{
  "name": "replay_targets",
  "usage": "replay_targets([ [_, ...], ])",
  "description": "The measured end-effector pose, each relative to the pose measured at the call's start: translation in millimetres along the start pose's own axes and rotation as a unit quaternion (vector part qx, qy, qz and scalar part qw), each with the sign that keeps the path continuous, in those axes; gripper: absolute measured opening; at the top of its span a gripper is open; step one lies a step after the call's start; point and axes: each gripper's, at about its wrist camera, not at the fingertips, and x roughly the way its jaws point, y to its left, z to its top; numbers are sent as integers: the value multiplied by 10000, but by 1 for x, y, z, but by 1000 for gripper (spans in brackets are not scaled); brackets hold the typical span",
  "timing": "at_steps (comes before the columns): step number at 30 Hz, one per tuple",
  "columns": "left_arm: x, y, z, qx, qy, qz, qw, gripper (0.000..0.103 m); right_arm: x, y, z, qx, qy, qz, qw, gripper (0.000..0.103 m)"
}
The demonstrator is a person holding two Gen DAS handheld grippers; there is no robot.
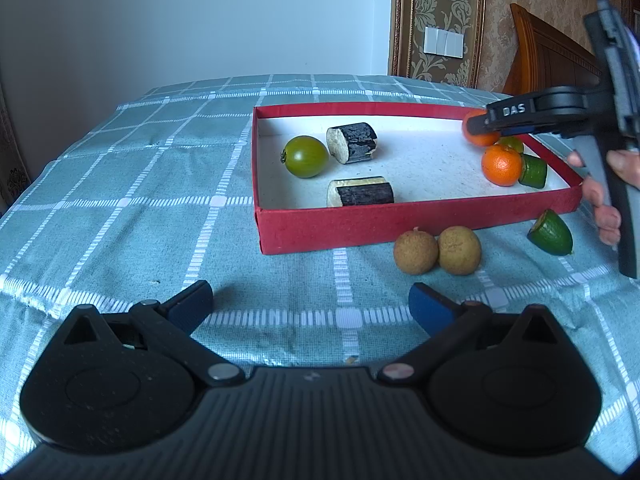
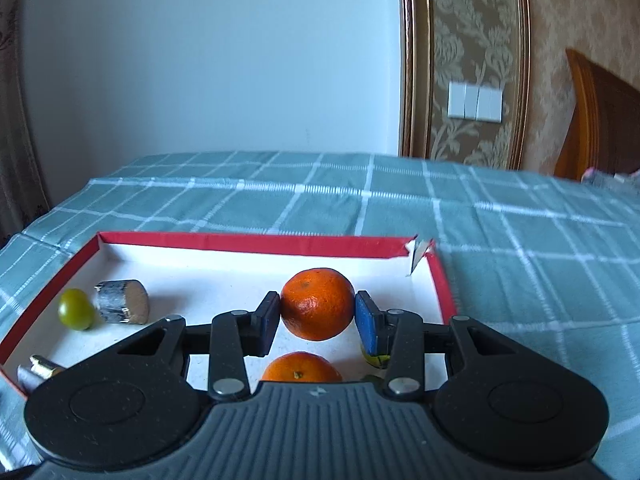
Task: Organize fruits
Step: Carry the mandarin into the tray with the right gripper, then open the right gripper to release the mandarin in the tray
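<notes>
Orange tangerine (image 2: 317,304) is clamped in the right claw (image 2: 317,322), hanging over the red box's (image 2: 256,242) right end, just above another tangerine (image 2: 300,368); left claw (image 1: 311,304) gapes empty, well back.

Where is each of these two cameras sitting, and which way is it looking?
Left wrist: on the left hand-held gripper, open, looking down across the checked cloth at the red box; the right hand-held gripper and the person's fingers show.
Right wrist: on the right hand-held gripper, looking into the box at the held tangerine.
Shared: box, both tangerines, green tomato.
</notes>
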Motion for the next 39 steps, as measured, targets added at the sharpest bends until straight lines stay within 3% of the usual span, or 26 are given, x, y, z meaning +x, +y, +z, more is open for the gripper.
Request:
replay_targets([
  [11,0,0,0,0,0,0,10000,103,12,5,-3,-58,230,-122,9996,40],
  [18,0,0,0,0,0,0,10000,103,8,7,-8,-73,157,-185,9997,41],
  [21,0,0,0,0,-1,0,10000,103,2,10,-12,-239,-5,-302,9993,49],
  [23,0,0,0,0,-1,1,10000,103,-4,14,-15,-330,-167,-397,9985,60],
  [34,0,0,0,1,-2,1,10000,103,-78,6,-40,-254,-719,-297,9966,60],
  [39,0,0,0,2,-3,3,10000,103,-107,-7,-60,-112,-852,-366,9956,68],
])
